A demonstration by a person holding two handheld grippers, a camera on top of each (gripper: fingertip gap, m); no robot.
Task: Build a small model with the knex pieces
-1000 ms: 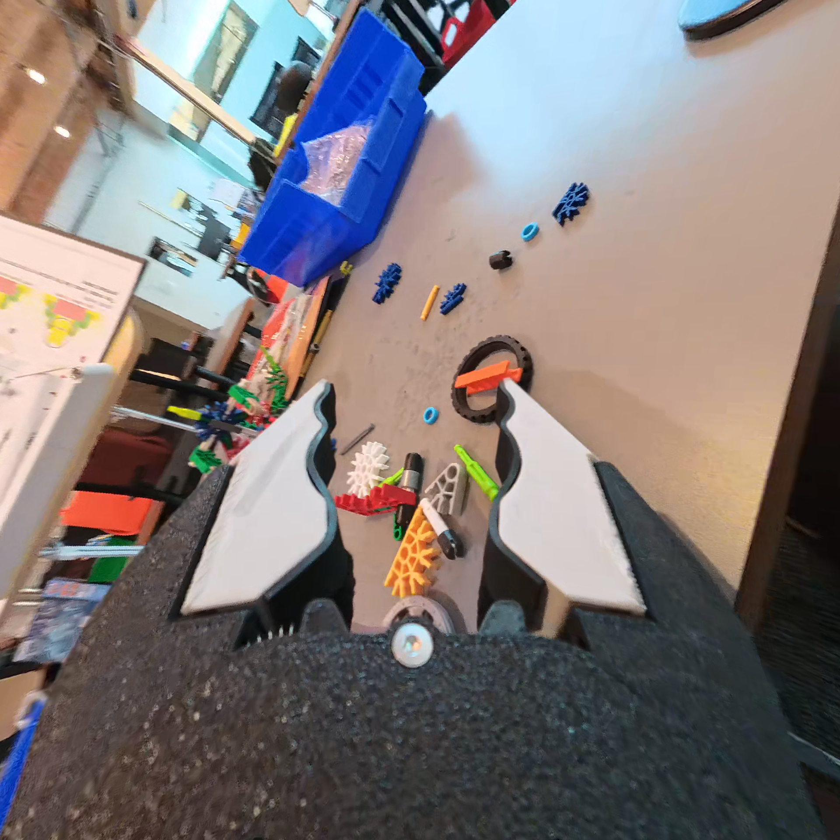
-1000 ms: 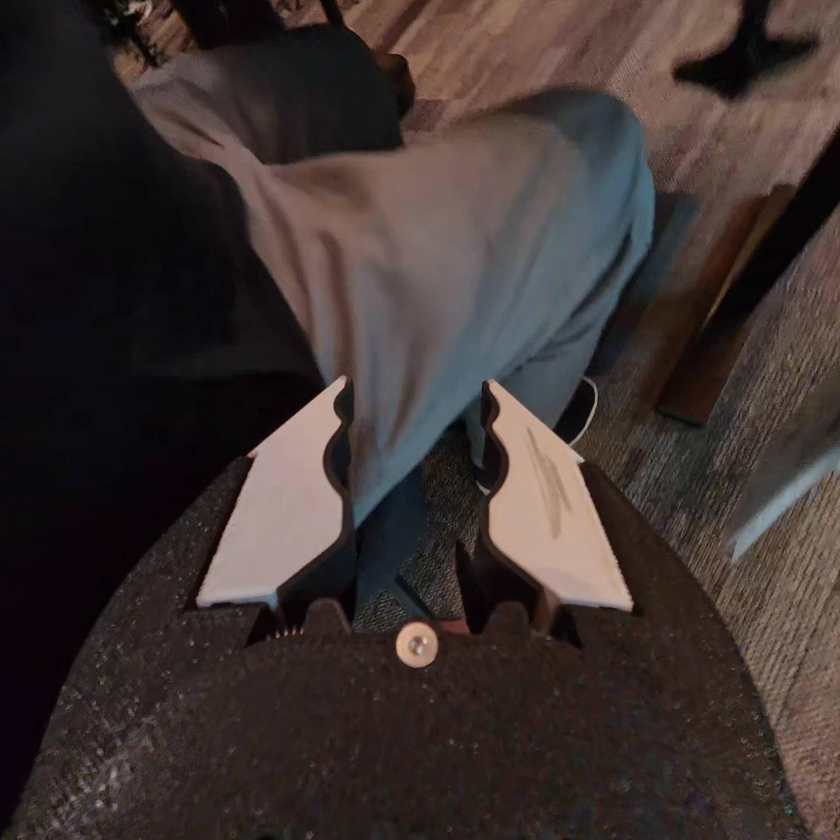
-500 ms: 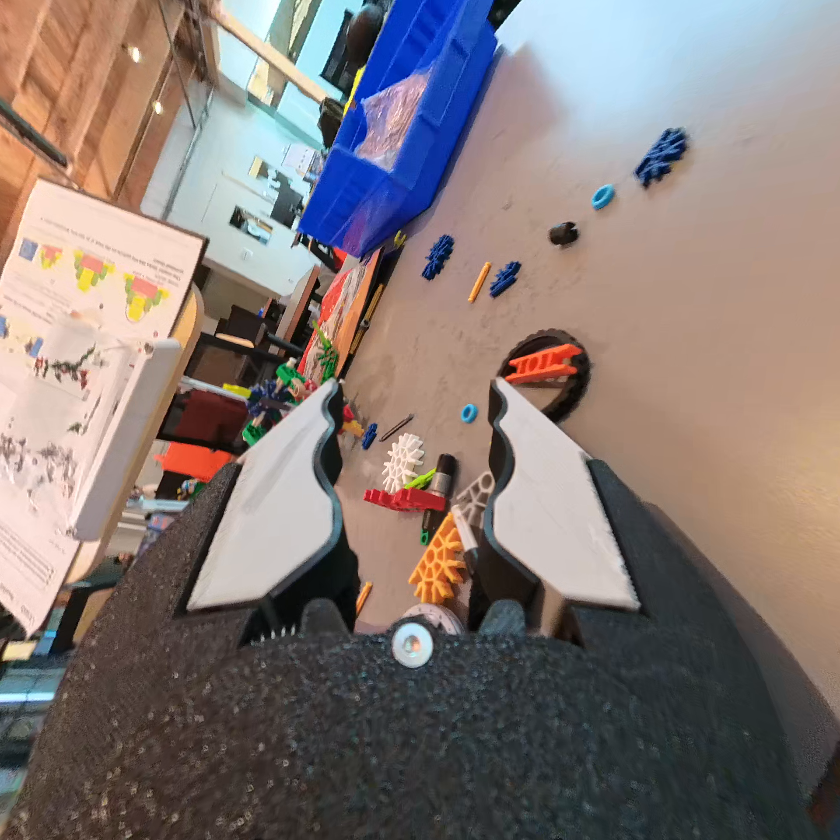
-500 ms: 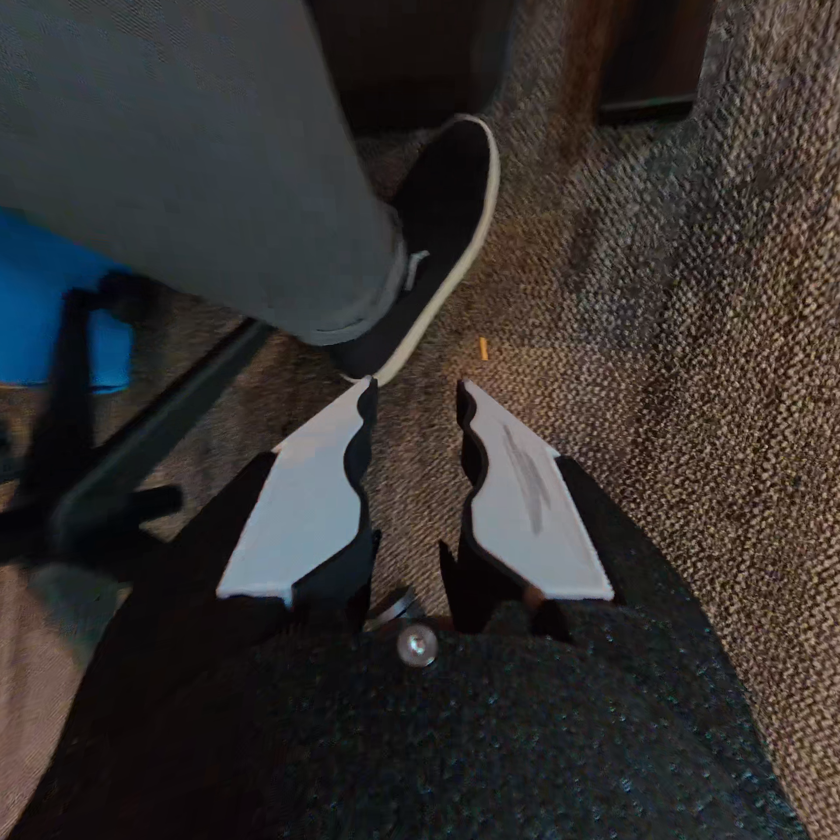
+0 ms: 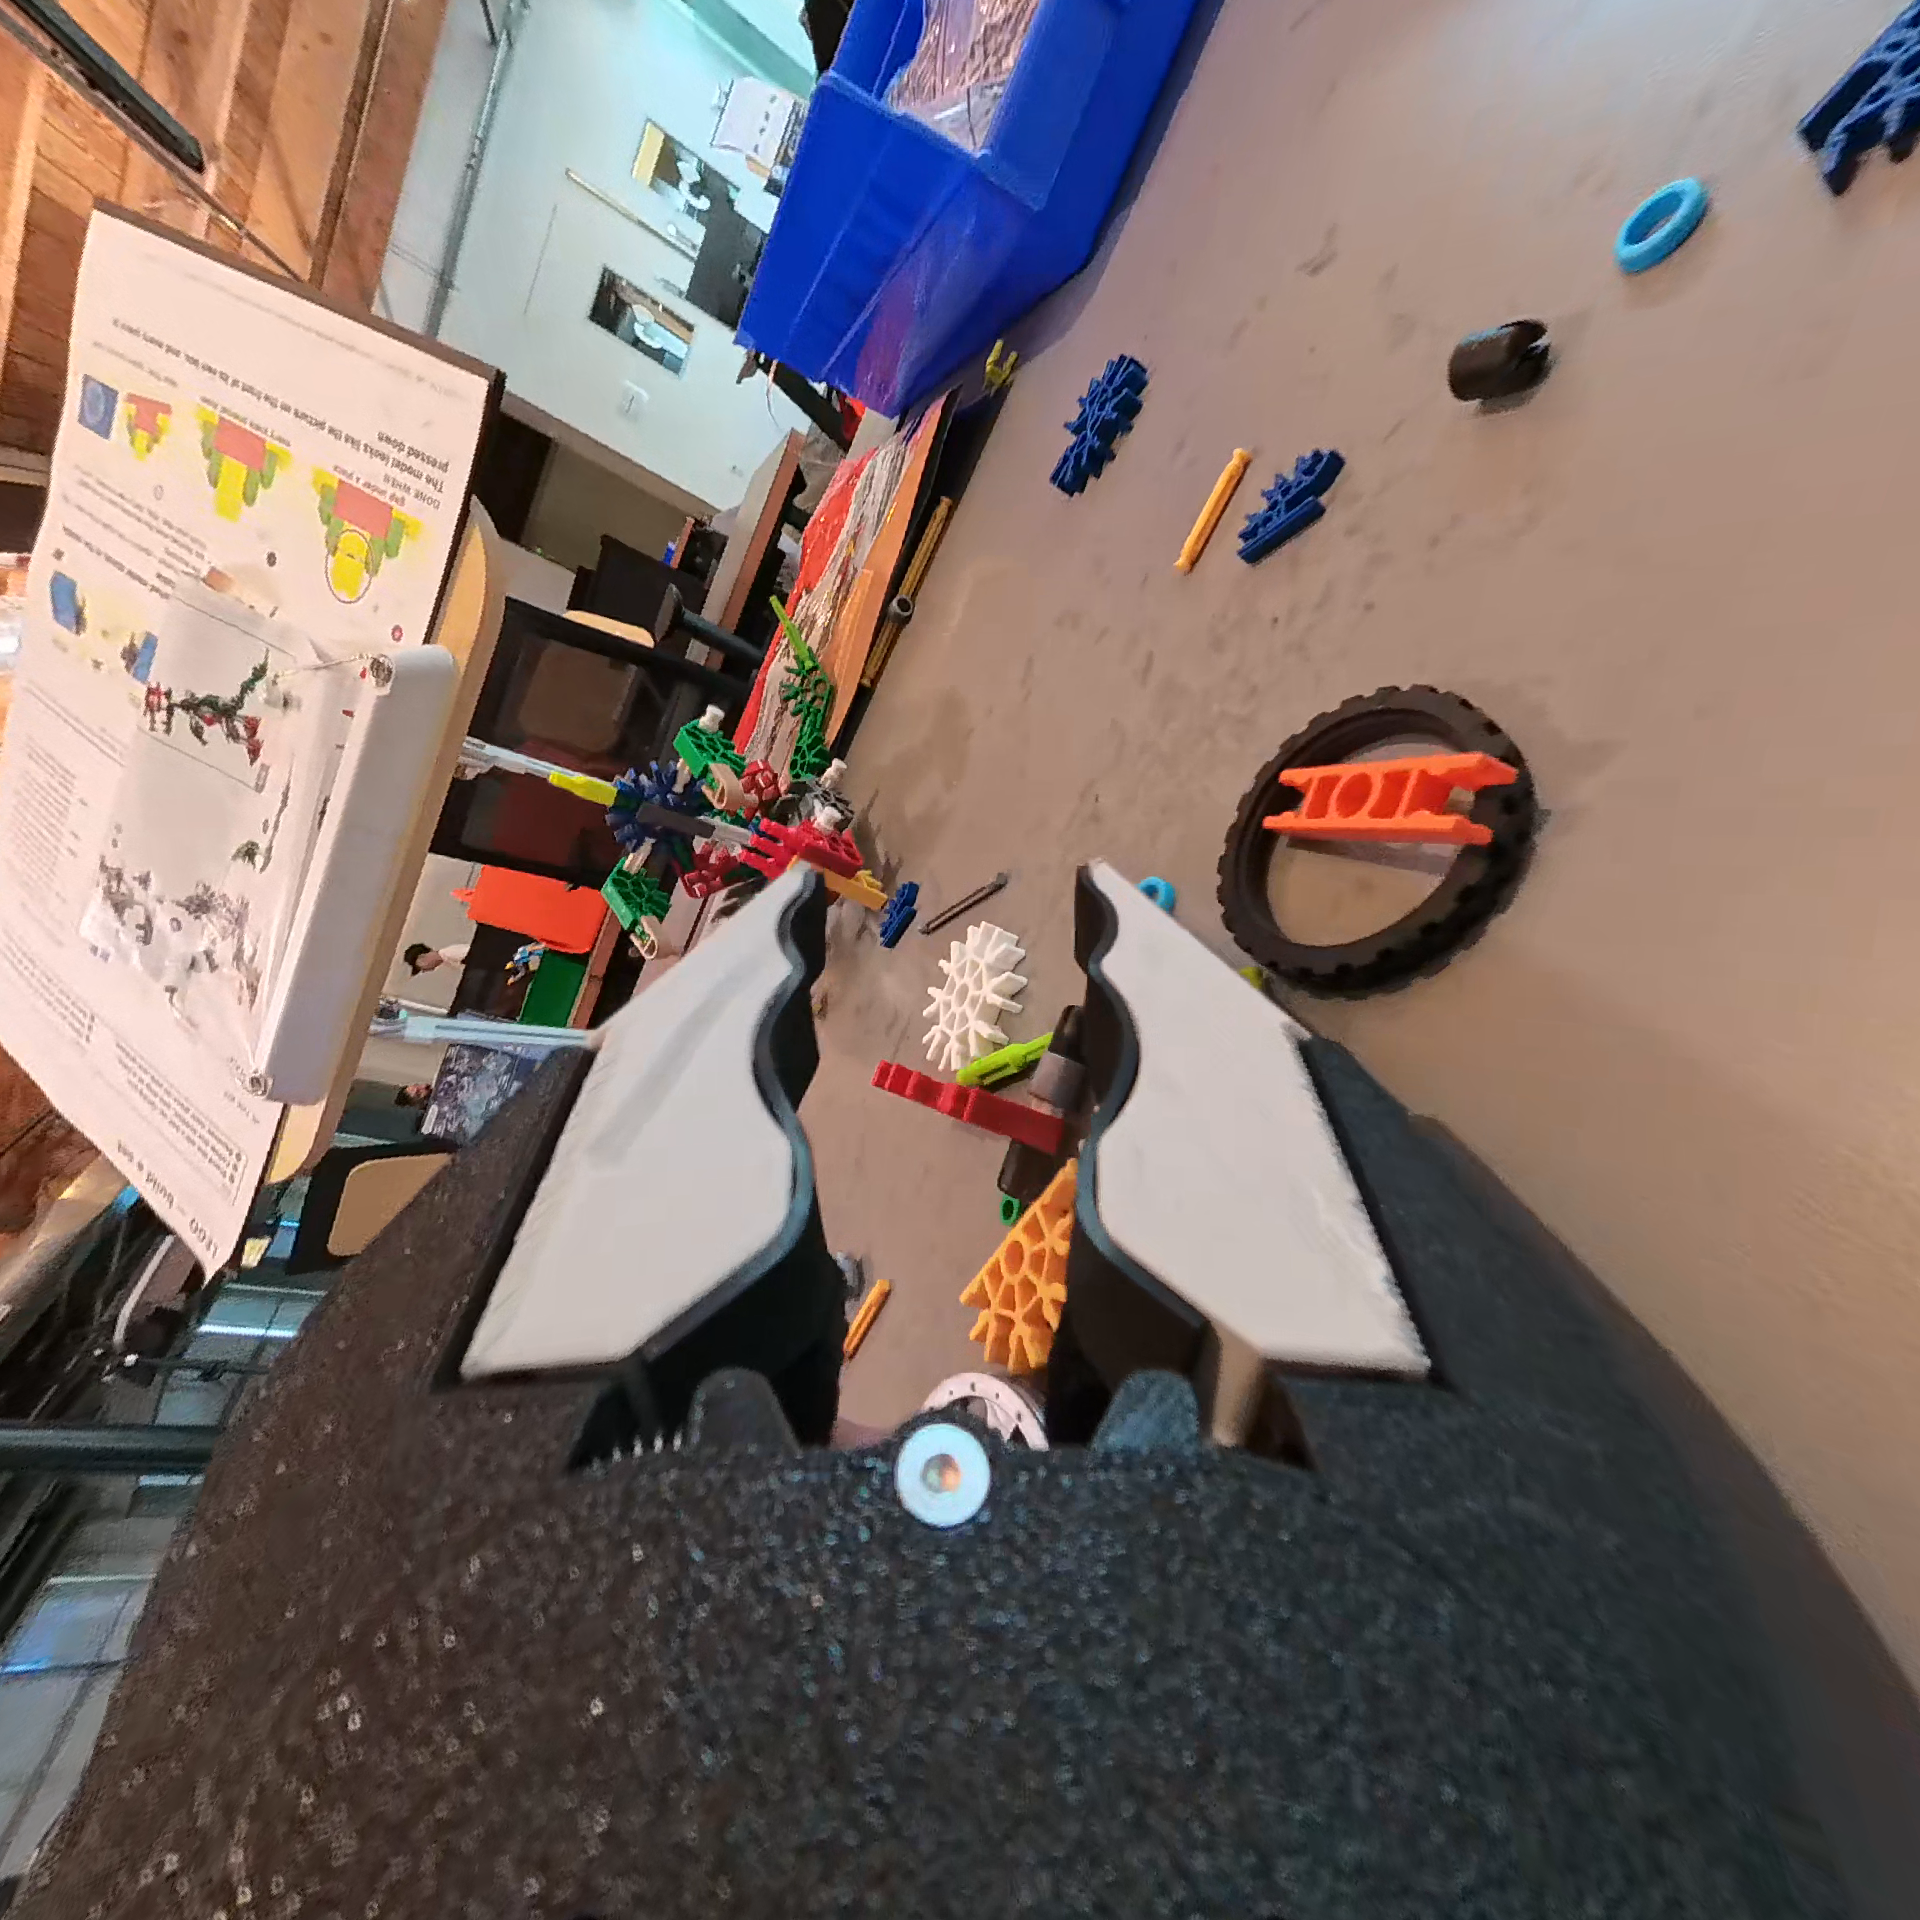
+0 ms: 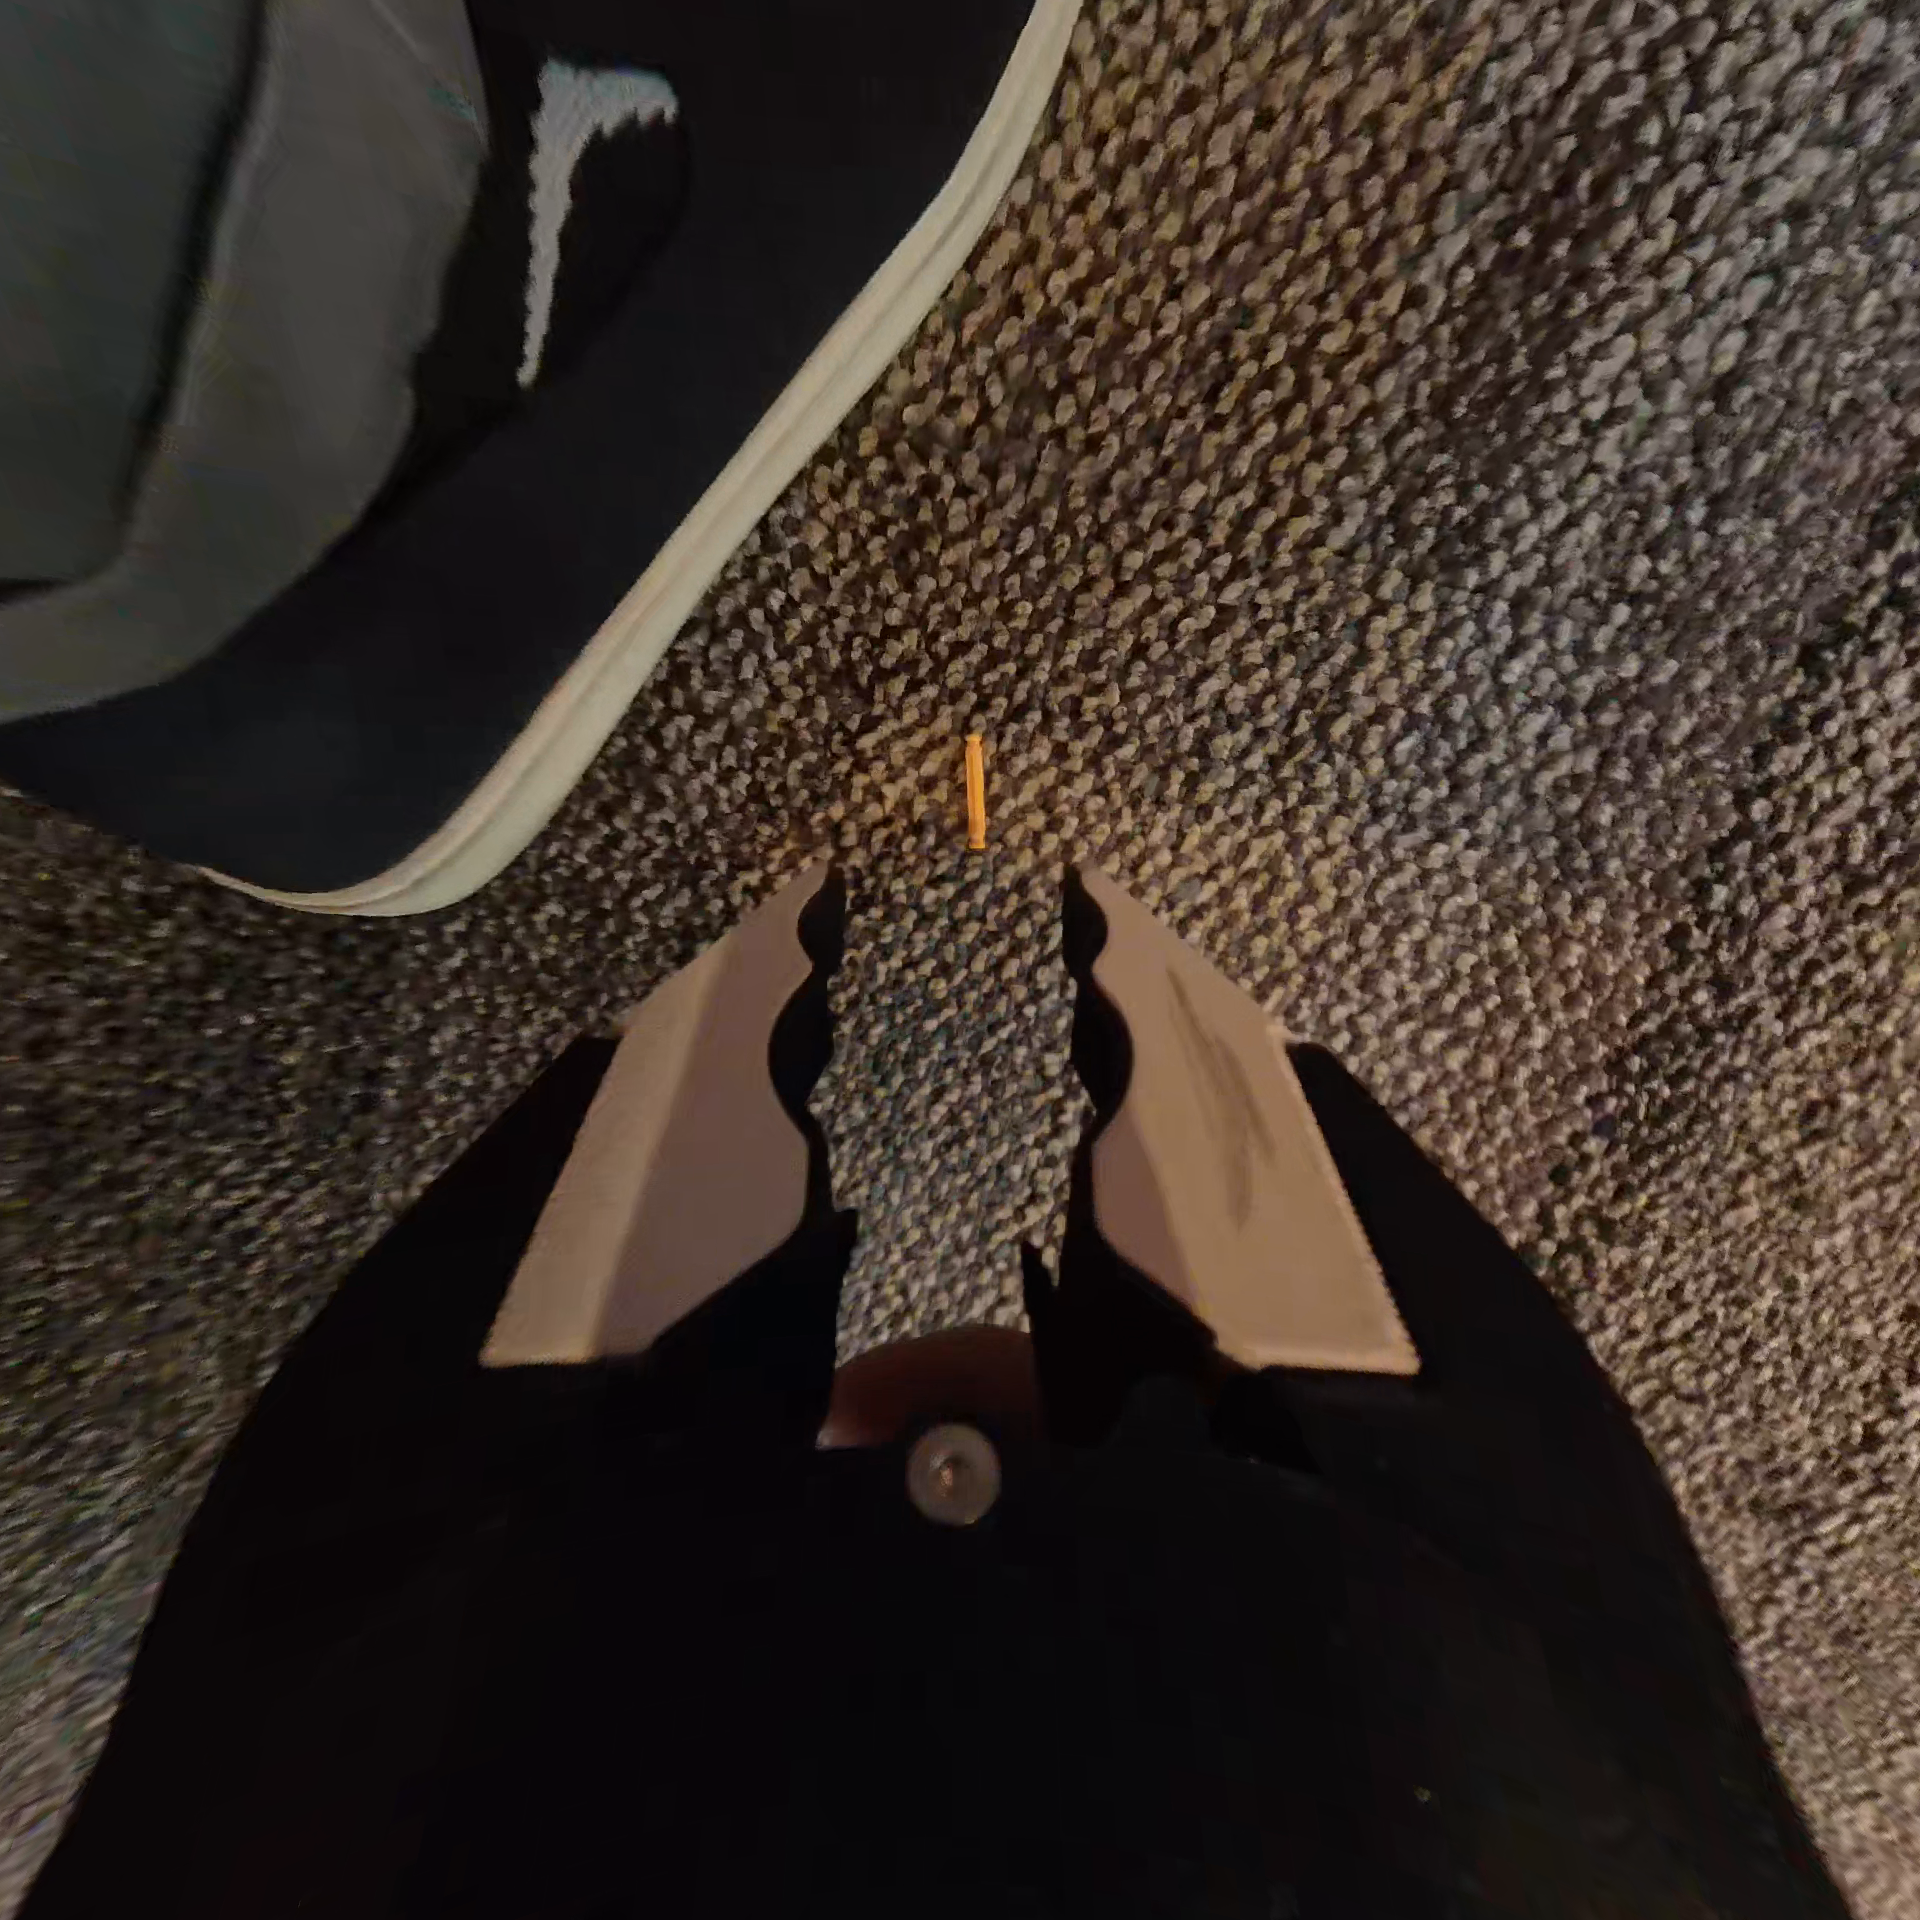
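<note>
My right gripper (image 6: 948, 883) is open and empty, low over a speckled carpet (image 6: 1403, 623). A small orange rod (image 6: 974, 791) lies on the carpet just beyond its fingertips. My left gripper (image 5: 943, 902) is open and empty over a beige table (image 5: 1558, 582) strewn with small construction-toy parts. Between its fingers lie a white snowflake connector (image 5: 974, 992), a red piece (image 5: 961, 1103), a lime rod (image 5: 1003, 1060) and an orange fan-shaped connector (image 5: 1023, 1283). A black tyre (image 5: 1377, 842) with an orange piece (image 5: 1387, 798) across it lies just right of the right finger.
A person's black shoe (image 6: 499, 499) and grey trouser leg (image 6: 156, 312) are left of the rod. On the table: a blue bin (image 5: 935, 208), blue connectors (image 5: 1101, 421), a yellow rod (image 5: 1210, 509), a black cap (image 5: 1496, 358), a blue ring (image 5: 1660, 223), a built model (image 5: 727, 821). An instruction board (image 5: 229, 665) stands left. Tip to tip, the grippers are about 80 cm apart.
My right gripper has swung down from the person's leg toward the carpet and closed in on the orange rod. My left gripper has tilted and shifted slightly over the table parts.
</note>
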